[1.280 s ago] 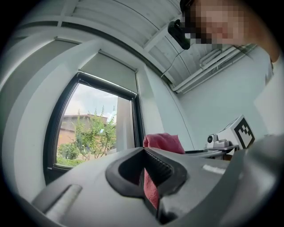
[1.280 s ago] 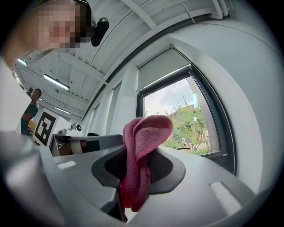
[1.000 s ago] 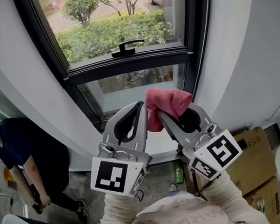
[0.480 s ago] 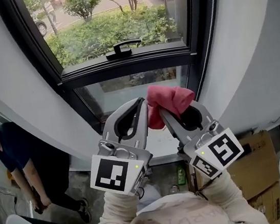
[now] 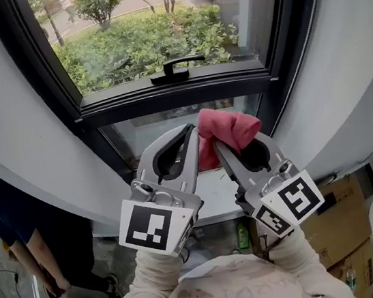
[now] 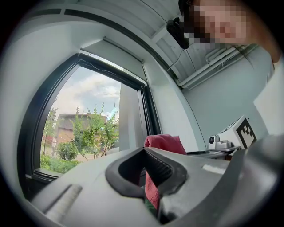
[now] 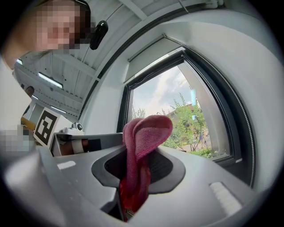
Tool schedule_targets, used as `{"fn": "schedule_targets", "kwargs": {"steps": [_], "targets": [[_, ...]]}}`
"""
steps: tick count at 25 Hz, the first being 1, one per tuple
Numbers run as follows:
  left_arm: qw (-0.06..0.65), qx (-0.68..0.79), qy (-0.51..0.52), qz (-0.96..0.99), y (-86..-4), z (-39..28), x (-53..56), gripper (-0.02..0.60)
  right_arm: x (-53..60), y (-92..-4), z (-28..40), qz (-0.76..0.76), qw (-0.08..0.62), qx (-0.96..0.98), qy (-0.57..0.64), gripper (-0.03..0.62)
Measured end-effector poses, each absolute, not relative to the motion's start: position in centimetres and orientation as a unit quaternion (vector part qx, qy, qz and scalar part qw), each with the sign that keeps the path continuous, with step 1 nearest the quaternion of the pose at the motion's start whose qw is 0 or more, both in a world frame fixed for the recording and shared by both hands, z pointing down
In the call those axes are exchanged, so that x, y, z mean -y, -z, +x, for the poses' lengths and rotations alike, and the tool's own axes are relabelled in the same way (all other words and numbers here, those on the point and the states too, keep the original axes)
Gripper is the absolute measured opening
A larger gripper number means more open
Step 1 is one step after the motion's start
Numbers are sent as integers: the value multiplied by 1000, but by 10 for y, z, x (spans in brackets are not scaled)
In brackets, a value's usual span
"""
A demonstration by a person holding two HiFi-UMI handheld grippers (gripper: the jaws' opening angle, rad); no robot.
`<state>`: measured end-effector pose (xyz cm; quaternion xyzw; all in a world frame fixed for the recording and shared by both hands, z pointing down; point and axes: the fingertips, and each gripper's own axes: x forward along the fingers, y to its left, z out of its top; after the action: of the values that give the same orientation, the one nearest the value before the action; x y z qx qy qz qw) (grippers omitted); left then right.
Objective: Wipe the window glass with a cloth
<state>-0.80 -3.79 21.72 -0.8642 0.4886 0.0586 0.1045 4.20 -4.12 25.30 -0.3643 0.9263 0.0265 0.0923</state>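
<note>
1. Grey walls (image 5: 11,128) curve round a dark-framed window. Its window glass (image 5: 150,36) looks out on shrubs, and nothing touches it yet.
2. Below the pane, well short of it, the left claw (image 6: 148,170) and the right claw (image 7: 138,165) are held side by side.
3. The right claw is pressed tight on the pink cloth (image 5: 228,126), which bulges past its tips. The left claw is closed too, with a strip of cloth in its slit.
4. Probably best: lead with the bulge rather than metal, press it flat, and sweep in overlapping rows, skirting the handle (image 5: 175,67).
</note>
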Motion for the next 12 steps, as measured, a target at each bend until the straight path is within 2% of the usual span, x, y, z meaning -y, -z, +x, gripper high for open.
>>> {"fn": "schedule_targets", "kwargs": {"steps": [12], "targets": [[128, -459, -52, -878, -220, -97, 99, 0, 107, -248, -49, -390, 103, -915, -25, 127]]}}
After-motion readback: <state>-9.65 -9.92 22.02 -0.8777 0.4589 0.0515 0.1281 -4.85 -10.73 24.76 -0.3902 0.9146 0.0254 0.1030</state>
